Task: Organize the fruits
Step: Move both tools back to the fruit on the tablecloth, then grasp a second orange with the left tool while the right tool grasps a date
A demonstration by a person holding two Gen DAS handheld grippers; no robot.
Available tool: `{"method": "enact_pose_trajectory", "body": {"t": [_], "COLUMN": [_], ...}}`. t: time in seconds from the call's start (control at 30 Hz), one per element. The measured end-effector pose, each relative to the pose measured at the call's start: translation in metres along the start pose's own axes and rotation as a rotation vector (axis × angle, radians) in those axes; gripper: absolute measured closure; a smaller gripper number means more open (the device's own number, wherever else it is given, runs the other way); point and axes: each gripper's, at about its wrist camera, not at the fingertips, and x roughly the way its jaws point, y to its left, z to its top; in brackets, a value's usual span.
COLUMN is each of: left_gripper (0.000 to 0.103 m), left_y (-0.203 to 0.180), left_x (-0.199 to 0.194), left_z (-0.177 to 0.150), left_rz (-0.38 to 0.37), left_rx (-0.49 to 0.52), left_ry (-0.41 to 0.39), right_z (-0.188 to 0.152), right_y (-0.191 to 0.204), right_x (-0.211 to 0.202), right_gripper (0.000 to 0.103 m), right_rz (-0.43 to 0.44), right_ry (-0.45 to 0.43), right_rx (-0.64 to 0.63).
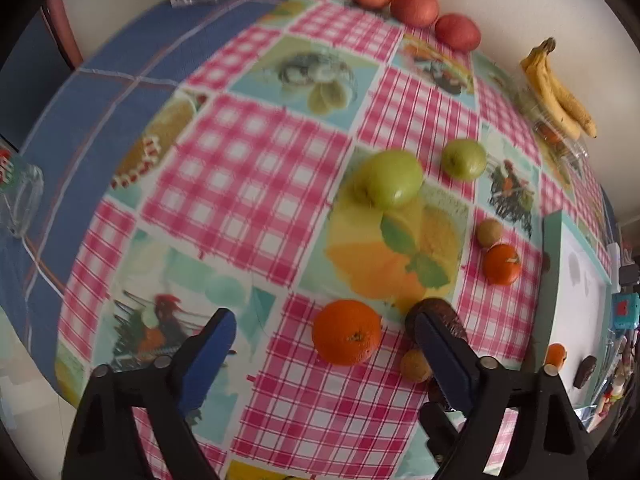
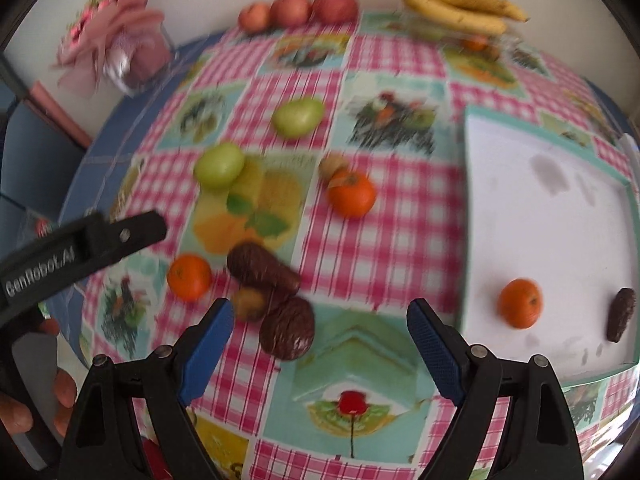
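- The worktop fills both views, covered by a cloth of pink checks and picture squares; a blue cloth covers its far left part, and a pale wall runs behind it.
- A white tray with a teal rim lies on the right side of the worktop; on it sit one small orange and a dark brown fruit, apart from each other.
- A bunch of bananas rests at the far edge on a clear container, and three red apples stand in a row against the wall.
- Two green apples lie near the middle, with an orange and a small tan fruit touching, to their right.
- The left tongs are spread wide, gripping nothing; a larger orange lies between the two tips, nearer the right one, and a dark brown fruit shows just behind that right tip, with a small tan fruit beside it.
- The right tongs are also spread wide and bare; another dark brown fruit sits between the tips, close to the left one, and the tray lies just beyond the right tip.
- A pink wrapped bouquet stands at the far left corner.
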Motion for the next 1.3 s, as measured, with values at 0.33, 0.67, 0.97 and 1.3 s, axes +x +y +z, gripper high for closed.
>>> {"method": "enact_pose_trajectory", "body": {"t": [0.33,0.67,0.97,1.3], "left_gripper": [0.042,0.062,0.062,0.062], "left_y": [0.002,0.001,-0.001,-0.012], "left_x": [0.012,0.008,-0.016,-0.053], "left_z": [-0.006,-0.007,-0.006,-0.004], "left_rz": [-0.059,-0.086,-0.089,-0.102], "left_rx": [-0.029,-0.044,-0.037,0.001], "left_ry": [0.063,0.056,-0.031,-0.158], "right_z": [-0.014,-0.016,-0.012,-0.002], "right_y": [0.014,0.017,0.014,0.001], "right_x": [0.028,0.029,0.025,-0.015], "right_gripper": [0.027,0.060,0.066,0.066], "right_rz": [-0.025,-0.016,-0.011,-0.010], "right_ry": [0.085,0.089,0.063,-0.085], "right_rx": [-0.066,-0.073,-0.072,-0.026]}}
